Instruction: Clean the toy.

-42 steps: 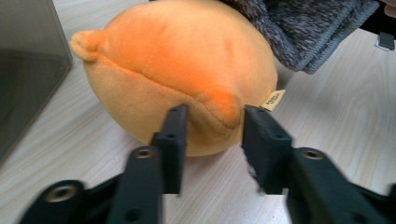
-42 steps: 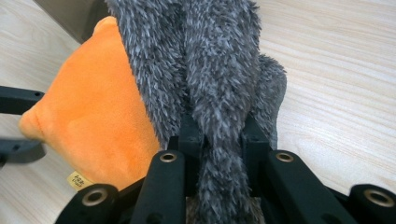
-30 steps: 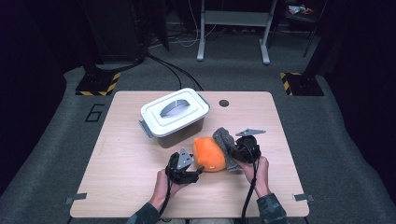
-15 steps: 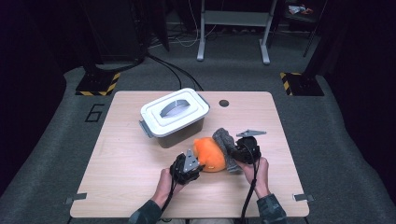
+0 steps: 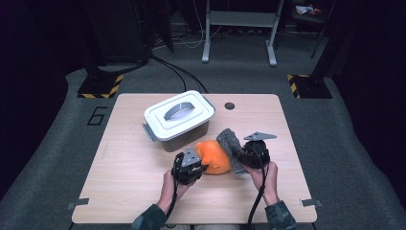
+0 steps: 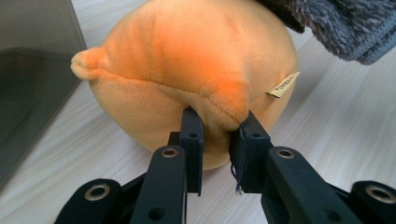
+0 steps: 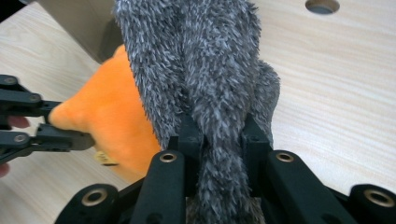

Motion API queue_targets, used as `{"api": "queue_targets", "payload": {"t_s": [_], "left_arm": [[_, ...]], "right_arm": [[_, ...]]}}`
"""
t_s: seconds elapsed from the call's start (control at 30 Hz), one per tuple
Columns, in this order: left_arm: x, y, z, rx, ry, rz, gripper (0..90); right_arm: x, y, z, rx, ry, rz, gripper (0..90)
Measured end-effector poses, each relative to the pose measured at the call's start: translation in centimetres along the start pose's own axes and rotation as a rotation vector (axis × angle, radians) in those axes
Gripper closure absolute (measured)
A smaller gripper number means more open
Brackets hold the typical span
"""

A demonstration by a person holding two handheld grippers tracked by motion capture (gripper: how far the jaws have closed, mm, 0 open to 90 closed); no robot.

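Closing in over the last moment, the left gripper (image 6: 215, 133) has brought its jaws together onto a small nub of the orange plush toy (image 5: 214, 156), which bulges just ahead of its fingertips; a paper tag (image 6: 285, 85) sticks out to their right. Across the toy, the right gripper (image 7: 215, 135) is clamped on the grey furry part (image 7: 205, 60), which runs forward from its jaws. Beyond both grippers sits the lidded grey box (image 5: 178, 120) on the wooden table (image 5: 119, 191).

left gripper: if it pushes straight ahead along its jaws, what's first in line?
The orange plush toy: the left gripper has just been closing and already pinches a fold of it. Beyond the toy lies the grey furry part that the right gripper clamps, though how far beyond is unclear.
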State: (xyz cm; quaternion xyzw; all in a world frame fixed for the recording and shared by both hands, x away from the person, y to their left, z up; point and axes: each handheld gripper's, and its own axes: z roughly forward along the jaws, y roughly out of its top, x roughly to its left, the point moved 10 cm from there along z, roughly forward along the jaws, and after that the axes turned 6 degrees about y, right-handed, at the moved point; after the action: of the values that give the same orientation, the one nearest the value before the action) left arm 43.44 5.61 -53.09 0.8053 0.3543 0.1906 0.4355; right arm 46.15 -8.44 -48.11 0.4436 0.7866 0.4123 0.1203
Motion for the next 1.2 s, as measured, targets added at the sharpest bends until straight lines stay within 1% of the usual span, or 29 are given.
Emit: {"api": "queue_targets", "payload": {"t_s": [0.13, 0.17, 0.2, 0.23, 0.27, 0.3, 0.37, 0.4, 0.43, 0.5, 0.57, 0.6, 0.63, 0.7, 0.77, 0.8, 0.93, 0.97, 1.0, 1.03, 1.1, 1.13, 1.17, 1.2], "left_arm": [[-0.3, 0.5, -0.2, -0.005, -0.027, -0.027, 75.9], [-0.4, 0.6, -0.2, -0.003, -0.045, -0.041, 75.8], [-0.5, 0.6, -0.2, 0.002, -0.050, -0.052, 75.7], [-0.6, 0.7, -0.2, 0.005, -0.058, -0.050, 75.6], [-0.7, 0.8, -0.2, 0.005, -0.069, -0.058, 75.6], [-0.7, 0.9, -0.3, 0.006, -0.072, -0.055, 75.6], [-1.0, 1.1, -0.2, 0.003, -0.087, -0.065, 75.6], [-1.0, 1.2, -0.2, -0.001, -0.083, -0.061, 75.6], [-1.1, 1.2, -0.2, 0.001, -0.092, -0.061, 75.7], [-1.3, 1.4, -0.2, -0.003, -0.099, -0.071, 75.7], [-1.4, 1.4, -0.2, -0.001, -0.110, -0.077, 75.7], [-1.4, 1.4, -0.1, -0.001, -0.104, -0.072, 75.7], [-1.3, 1.3, 0.0, 0.007, -0.104, -0.056, 75.6], [-1.2, 1.2, 0.1, 0.013, -0.100, -0.061, 75.5], [-1.2, 1.1, 0.1, 0.018, -0.096, -0.056, 75.5], [-1.1, 1.0, 0.1, 0.023, -0.093, -0.046, 75.5], [-1.1, 0.9, 0.3, 0.029, -0.084, -0.046, 75.4], [-1.1, 0.8, 0.3, 0.028, -0.082, -0.050, 75.3], [-1.0, 0.8, 0.3, 0.036, -0.085, -0.042, 75.1], [-1.0, 0.8, 0.3, 0.033, -0.082, -0.047, 75.0], [-0.9, 0.7, 0.3, 0.033, -0.084, -0.042, 74.6], [-0.9, 0.7, 0.3, 0.037, -0.086, -0.047, 74.3], [-0.9, 0.6, 0.3, 0.037, -0.087, -0.051, 74.0], [-0.8, 0.6, 0.2, 0.039, -0.088, -0.044, 74.0]], "right_arm": [[1.2, 0.7, -0.5, -0.010, 0.011, -0.031, 75.2], [1.6, 1.0, -0.6, -0.017, 0.014, -0.034, 75.2], [2.0, 1.1, -0.6, -0.014, 0.019, -0.045, 75.1], [2.4, 1.3, -0.7, -0.016, 0.023, -0.060, 75.1], [3.2, 1.6, -0.7, -0.016, 0.033, -0.077, 75.0], [3.2, 1.6, -0.7, -0.016, 0.033, -0.077, 75.0], [3.9, 1.8, -0.6, -0.014, 0.040, -0.097, 74.9], [4.1, 1.9, -0.5, -0.010, 0.040, -0.106, 74.9], [4.4, 2.0, -0.4, -0.004, 0.040, -0.107, 74.8], [4.7, 2.0, 0.0, 0.001, 0.051, -0.115, 74.7], [4.9, 1.8, 0.6, 0.013, 0.056, -0.115, 74.6], [4.9, 1.6, 1.0, 0.025, 0.056, -0.114, 74.4], [4.8, 1.2, 1.6, 0.036, 0.053, -0.124, 73.9], [4.8, 1.1, 1.8, 0.038, 0.050, -0.133, 72.5], [4.8, 0.9, 2.0, 0.041, 0.051, -0.136, 71.0], [4.8, 0.9, 2.0, 0.041, 0.051, -0.136, 71.0], [4.8, 0.7, 2.4, 0.044, 0.039, -0.144, 72.2], [4.6, 0.7, 2.4, 0.047, 0.045, -0.167, 72.7], [4.6, 0.7, 2.4, 0.047, 0.046, -0.157, 73.2], [4.6, 0.7, 2.4, 0.045, 0.047, -0.156, 73.5], [4.6, 0.7, 2.4, 0.044, 0.047, -0.153, 73.6], [4.5, 0.7, 2.4, 0.044, 0.047, -0.149, 73.6], [4.3, 0.6, 2.3, 0.041, 0.038, -0.140, 73.7], [4.3, 0.6, 2.3, 0.041, 0.038, -0.140, 73.7]]}}
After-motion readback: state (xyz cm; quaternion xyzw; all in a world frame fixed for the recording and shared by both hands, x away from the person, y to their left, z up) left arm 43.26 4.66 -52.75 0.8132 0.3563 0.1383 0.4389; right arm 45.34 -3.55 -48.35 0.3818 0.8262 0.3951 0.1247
